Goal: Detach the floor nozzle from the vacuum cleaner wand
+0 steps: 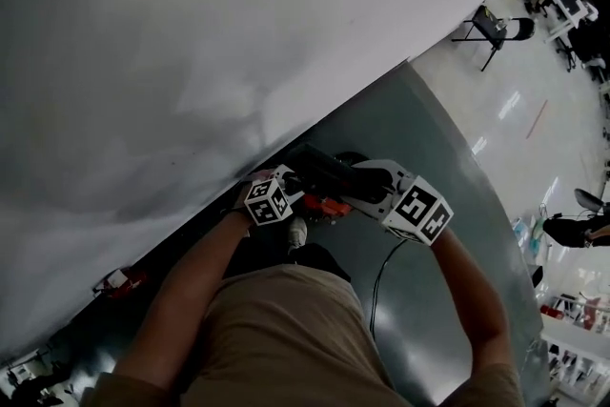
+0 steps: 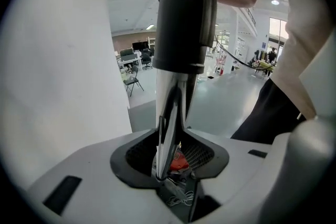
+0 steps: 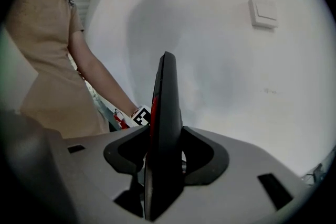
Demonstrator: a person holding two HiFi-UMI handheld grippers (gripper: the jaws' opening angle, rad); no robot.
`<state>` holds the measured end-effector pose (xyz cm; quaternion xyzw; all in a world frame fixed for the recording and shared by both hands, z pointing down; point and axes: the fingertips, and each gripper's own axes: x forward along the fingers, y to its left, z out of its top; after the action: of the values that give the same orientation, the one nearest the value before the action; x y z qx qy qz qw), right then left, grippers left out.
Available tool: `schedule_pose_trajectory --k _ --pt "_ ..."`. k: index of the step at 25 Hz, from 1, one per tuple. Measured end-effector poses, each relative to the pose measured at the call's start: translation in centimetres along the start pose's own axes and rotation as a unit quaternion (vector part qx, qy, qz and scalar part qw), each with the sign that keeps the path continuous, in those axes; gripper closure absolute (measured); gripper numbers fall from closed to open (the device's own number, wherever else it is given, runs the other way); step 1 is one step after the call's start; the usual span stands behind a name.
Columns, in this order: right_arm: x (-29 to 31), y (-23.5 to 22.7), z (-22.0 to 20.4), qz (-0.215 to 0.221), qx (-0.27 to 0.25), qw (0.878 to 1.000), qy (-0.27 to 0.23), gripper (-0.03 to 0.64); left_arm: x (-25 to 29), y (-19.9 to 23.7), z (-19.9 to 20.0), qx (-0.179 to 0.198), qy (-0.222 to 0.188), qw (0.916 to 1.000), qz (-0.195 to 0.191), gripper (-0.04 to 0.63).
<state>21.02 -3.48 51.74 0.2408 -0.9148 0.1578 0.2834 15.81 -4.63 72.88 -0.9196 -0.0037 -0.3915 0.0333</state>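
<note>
The left tongs [image 2: 169, 168] are clamping the chrome wand [image 2: 172, 102] below its black sleeve [image 2: 186, 13]. The right tongs [image 3: 164, 181] are gripping what looks like the floor nozzle [image 3: 166, 113] by its black neck, beside the white wall [image 1: 191, 33]. If the catch is holding during the pull, the slick wand risks sliding through the left grip.

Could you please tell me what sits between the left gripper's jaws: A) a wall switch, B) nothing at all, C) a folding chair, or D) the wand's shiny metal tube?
D: in the left gripper view, the left gripper has its jaws closed on the shiny metal tube, which runs up into a dark collar.
</note>
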Motion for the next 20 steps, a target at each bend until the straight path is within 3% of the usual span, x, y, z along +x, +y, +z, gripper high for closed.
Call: schedule_pose_trajectory --k 3,7,10,14,18,20 --pt "-0.9 -0.7 -0.9 0.043 0.019 0.998 -0.041 0.416 -0.1 -0.8 0.4 0.004 -0.008 0.9999 -0.009 0.445" --pt "-0.5 0.0 -0.5 0.006 0.007 1.000 -0.017 0.417 0.0 -0.8 0.3 0.004 -0.014 0.9998 -0.010 0.446" --pt "-1.1 -0.4 -0.3 0.023 0.010 1.000 -0.016 0.417 -0.3 -0.7 0.5 0.010 -0.019 0.9997 -0.008 0.446" --pt "0.2 1.1 1.3 -0.033 0.011 0.999 0.021 0.420 -0.7 0.1 -0.4 0.025 -0.006 0.9997 -0.003 0.448" --pt "-0.7 0.4 0.6 0.028 0.062 0.997 -0.029 0.434 -1.3 -0.4 -0.4 0.015 -0.007 0.9999 -0.001 0.448" --pt "-0.8 -0.6 0.4 0.045 0.069 0.996 -0.023 0.436 -1.0 -0.4 -0.3 0.002 -0.001 1.0000 -0.004 0.448"
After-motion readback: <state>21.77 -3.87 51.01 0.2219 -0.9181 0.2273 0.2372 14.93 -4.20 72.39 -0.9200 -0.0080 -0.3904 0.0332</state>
